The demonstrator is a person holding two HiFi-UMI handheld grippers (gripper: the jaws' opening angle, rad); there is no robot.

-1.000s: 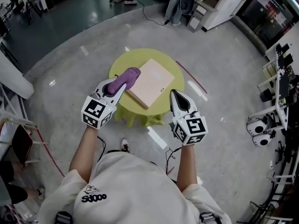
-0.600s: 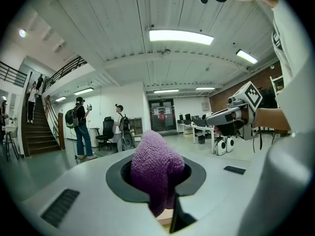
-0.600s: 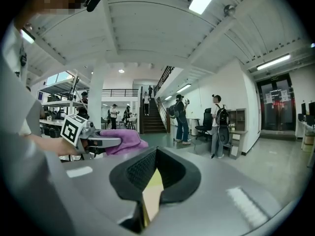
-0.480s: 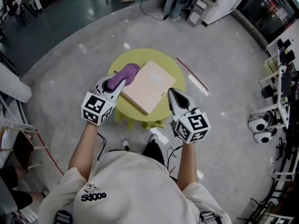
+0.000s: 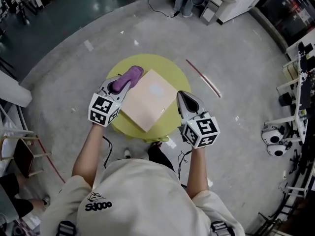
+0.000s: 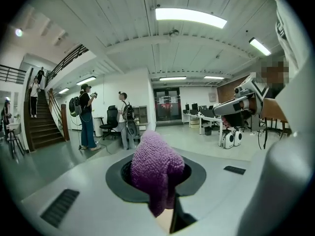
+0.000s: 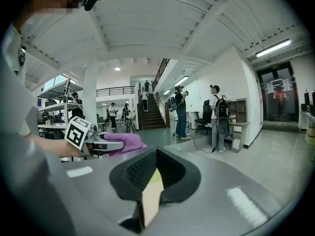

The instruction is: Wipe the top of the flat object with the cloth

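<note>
1. Change vs 1 s ago: the person has stepped in. In the head view the round yellow-green table (image 5: 165,67) now sits closer to the torso, at frame centre.
2. The left gripper (image 5: 119,88) has drifted a little left. Its purple cloth (image 5: 128,76) now hangs at the upper-left edge of the flat board (image 5: 147,100), mostly over bare table rather than over the board.
3. The right gripper (image 5: 183,98) has closed in on the board's right corner, at centre-right of the frame.
4. Meaning for the task: prob. still setup. No wipe stroke looks begun, and the cloth must next go right and down onto the top face.
5. Jaws: the left pair is clamped on the cloth, whose fuzzy wad fills the gap and bulges out in front in the left gripper view. The right pair is drawn together to a thin slit w/ nothing in it; only slivers of board and table show through.
6. Task's thing: a thin, pale pink-beige, squarish slab. It lies flat on the table, turned diamond-wise, at frame centre between the two grippers. Matte top w/ a faint lighter patch near the middle and no obvious dirt. There is a small dark mark by the lower-right edge, too small to identify.
</note>
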